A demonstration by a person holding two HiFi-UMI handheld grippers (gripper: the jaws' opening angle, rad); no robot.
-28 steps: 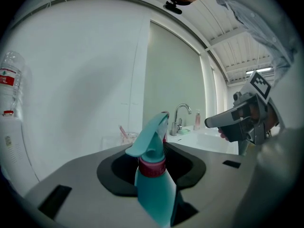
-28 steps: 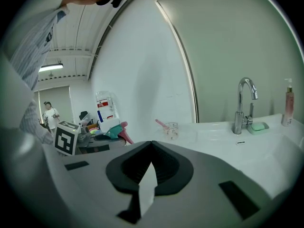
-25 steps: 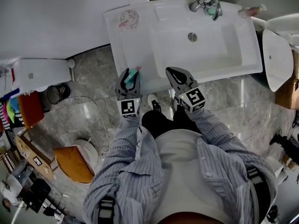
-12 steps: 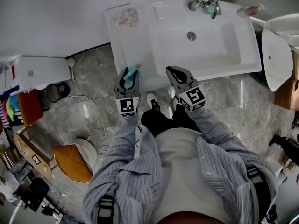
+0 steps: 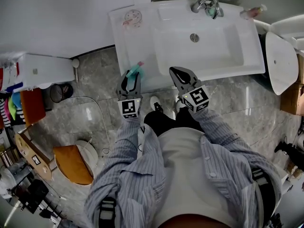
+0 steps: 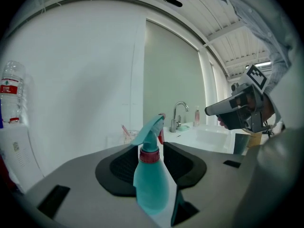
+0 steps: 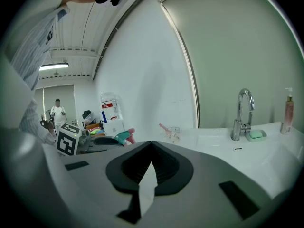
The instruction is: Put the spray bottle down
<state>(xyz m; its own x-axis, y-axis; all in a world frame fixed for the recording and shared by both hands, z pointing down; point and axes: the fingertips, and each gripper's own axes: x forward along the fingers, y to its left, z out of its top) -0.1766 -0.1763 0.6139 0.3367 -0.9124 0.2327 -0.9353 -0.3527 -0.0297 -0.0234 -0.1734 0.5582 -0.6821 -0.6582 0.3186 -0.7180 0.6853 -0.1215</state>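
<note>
The teal spray bottle [image 5: 136, 71] with its red collar sits upright between the jaws of my left gripper [image 5: 130, 81], which is shut on its body. It hangs over the front left edge of the white sink counter [image 5: 124, 49]. In the left gripper view the spray bottle [image 6: 151, 184] fills the gap of the left gripper [image 6: 152, 148], nozzle pointing right. My right gripper [image 5: 182, 77] is shut and holds nothing, at the counter's front edge below the basin [image 5: 204, 44]. In the right gripper view the right gripper [image 7: 151, 144] has its jaws closed together, and the bottle's head [image 7: 124, 136] shows to the left.
A faucet [image 5: 205, 4], a soap dish and a soap bottle [image 5: 251, 12] stand at the back of the counter. A glass cup with a toothbrush [image 5: 132, 18] is at its back left. A toilet tank [image 5: 38, 71] and a bin [image 5: 59, 93] lie to the left.
Hardly anything: the view has shifted slightly. Both grippers stay at the counter's front edge, the left one still shut on the bottle.
</note>
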